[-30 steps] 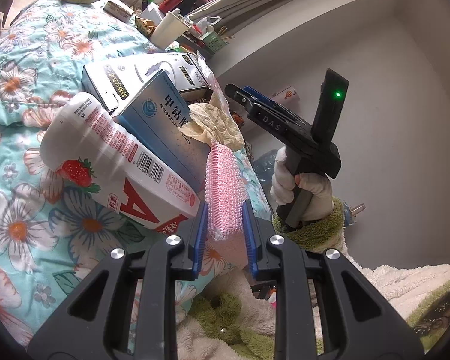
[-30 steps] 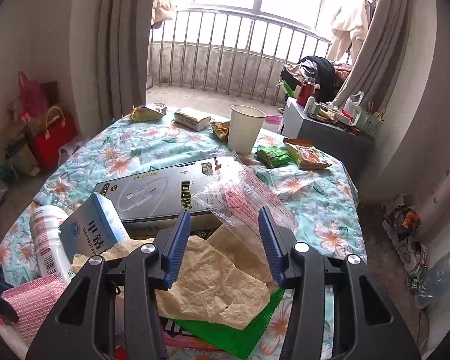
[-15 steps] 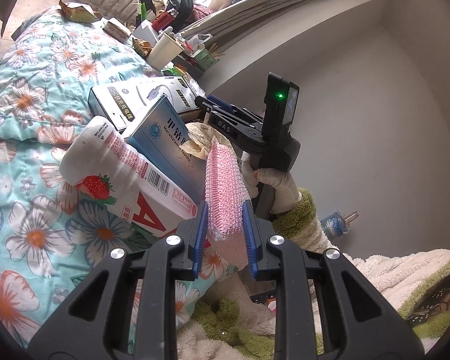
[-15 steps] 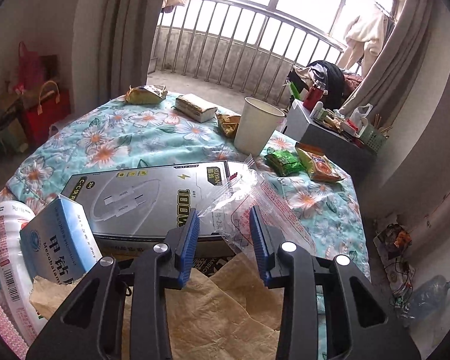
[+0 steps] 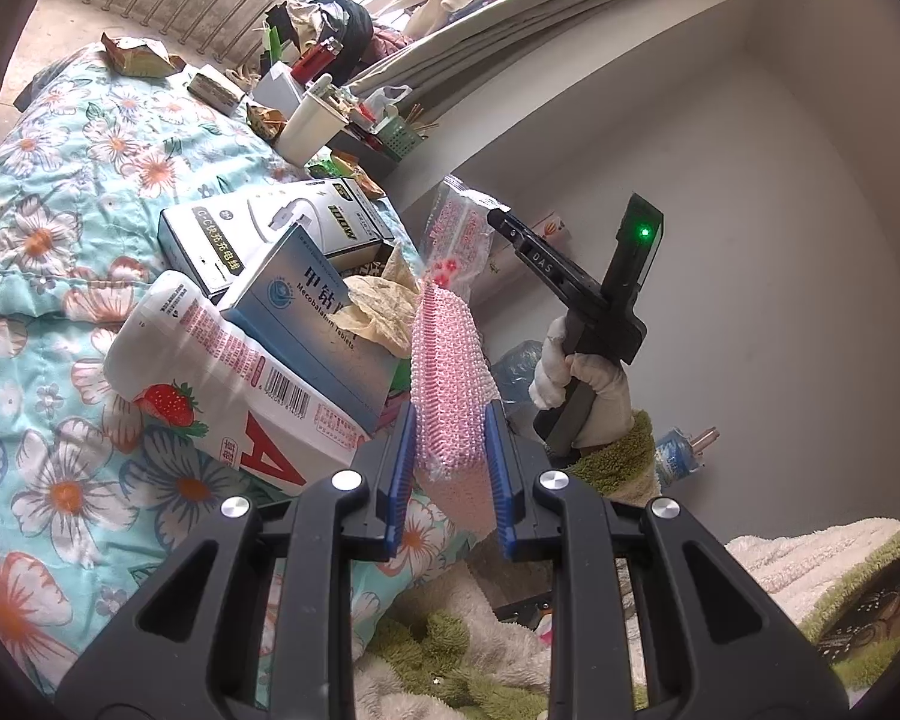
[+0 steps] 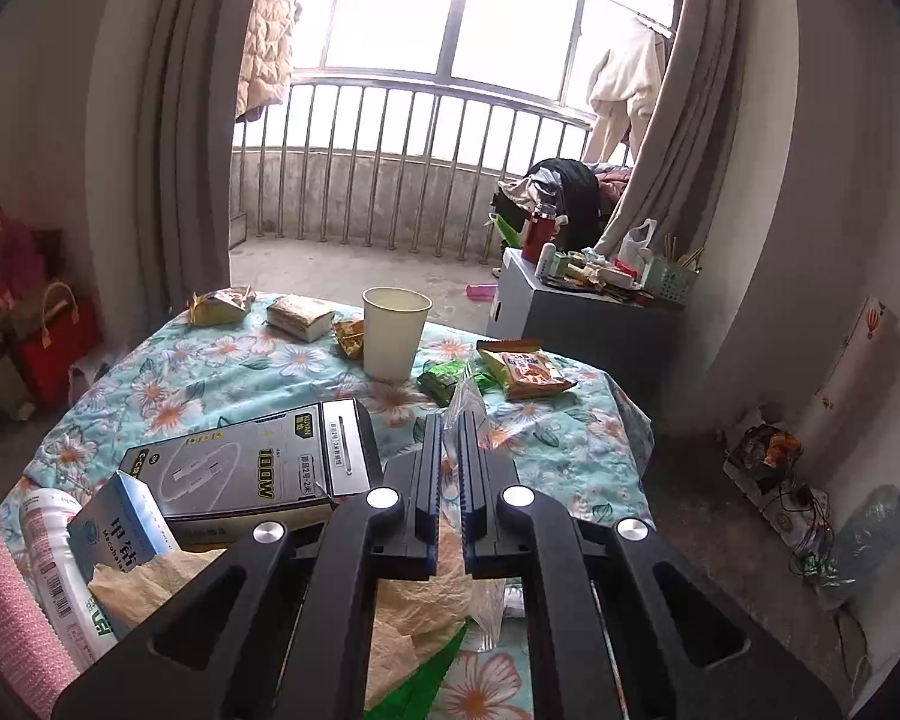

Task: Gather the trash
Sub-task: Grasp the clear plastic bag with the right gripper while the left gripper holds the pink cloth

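Plastic bag [image 6: 463, 396] pinched in clenched right gripper [image 6: 448, 438] above table [image 6: 576, 450] edge; left gripper [image 5: 450, 468] grasps pink mesh [image 5: 450, 372].

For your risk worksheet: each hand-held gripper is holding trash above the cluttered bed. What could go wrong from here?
1. The clear plastic bag is thin; it might slip from the right hand-held gripper.
2. The bag hangs beside the crumpled brown paper and could drag it.
3. The blue box leans on the pile and might topple.
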The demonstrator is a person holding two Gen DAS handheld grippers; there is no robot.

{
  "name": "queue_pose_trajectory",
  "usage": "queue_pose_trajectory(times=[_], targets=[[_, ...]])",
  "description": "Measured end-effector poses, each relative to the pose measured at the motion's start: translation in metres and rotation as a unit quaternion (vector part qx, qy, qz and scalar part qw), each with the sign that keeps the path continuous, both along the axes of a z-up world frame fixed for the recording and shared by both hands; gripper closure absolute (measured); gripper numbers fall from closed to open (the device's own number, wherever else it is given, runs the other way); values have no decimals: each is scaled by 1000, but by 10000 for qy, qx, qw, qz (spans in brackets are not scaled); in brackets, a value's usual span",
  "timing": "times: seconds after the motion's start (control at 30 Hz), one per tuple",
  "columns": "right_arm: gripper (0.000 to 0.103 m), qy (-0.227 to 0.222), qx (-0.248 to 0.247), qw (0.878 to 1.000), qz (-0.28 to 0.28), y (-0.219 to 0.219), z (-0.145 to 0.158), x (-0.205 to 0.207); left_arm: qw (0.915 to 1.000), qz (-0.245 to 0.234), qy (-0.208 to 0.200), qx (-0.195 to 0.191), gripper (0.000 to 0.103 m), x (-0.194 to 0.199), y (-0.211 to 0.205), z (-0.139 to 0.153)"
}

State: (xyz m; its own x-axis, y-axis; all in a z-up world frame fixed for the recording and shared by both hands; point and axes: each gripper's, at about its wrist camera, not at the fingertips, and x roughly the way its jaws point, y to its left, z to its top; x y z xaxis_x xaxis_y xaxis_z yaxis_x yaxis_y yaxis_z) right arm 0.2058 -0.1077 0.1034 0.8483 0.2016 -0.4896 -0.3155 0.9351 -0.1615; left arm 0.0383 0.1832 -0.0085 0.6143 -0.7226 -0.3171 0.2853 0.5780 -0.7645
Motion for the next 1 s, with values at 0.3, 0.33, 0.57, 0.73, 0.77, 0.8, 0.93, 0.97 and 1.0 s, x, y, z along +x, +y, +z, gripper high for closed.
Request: queue_pose_trajectory(times=[0.3,0.33,0.57,0.73,0.77,0.8,0.93,0.97,1.0], targets=[[97,-348,525,9965,-556,-75,26,-41,9994,108,-185,254,82,12,-22,24],[97,-392,547,9958,-626,-83,28,-47,9993,105,-190,302,82,14,-27,27],[97,-554,739,9881,-1229,-149,30,-86,9969,-173,-240,728,82,45,-80,62],[97,-563,1087,9756,-1825,-211,21,-107,9877,-634,-454,1354,82,81,-146,102],[97,-560,1195,9719,-1950,-225,19,-111,9854,-755,-484,1450,82,90,-162,109],[97,-555,1297,9679,-2079,-239,16,-115,9828,-899,-503,1533,82,99,-178,115],[97,-512,1651,9505,-2582,-291,-1,-125,9669,-1634,-453,1905,82,141,-265,128],[97,-471,1717,9463,-2698,-303,-6,-126,9605,-1787,-479,2078,82,150,-291,128],[97,-421,1769,9426,-2802,-313,-13,-125,9528,-1970,-497,2257,82,158,-319,127]])
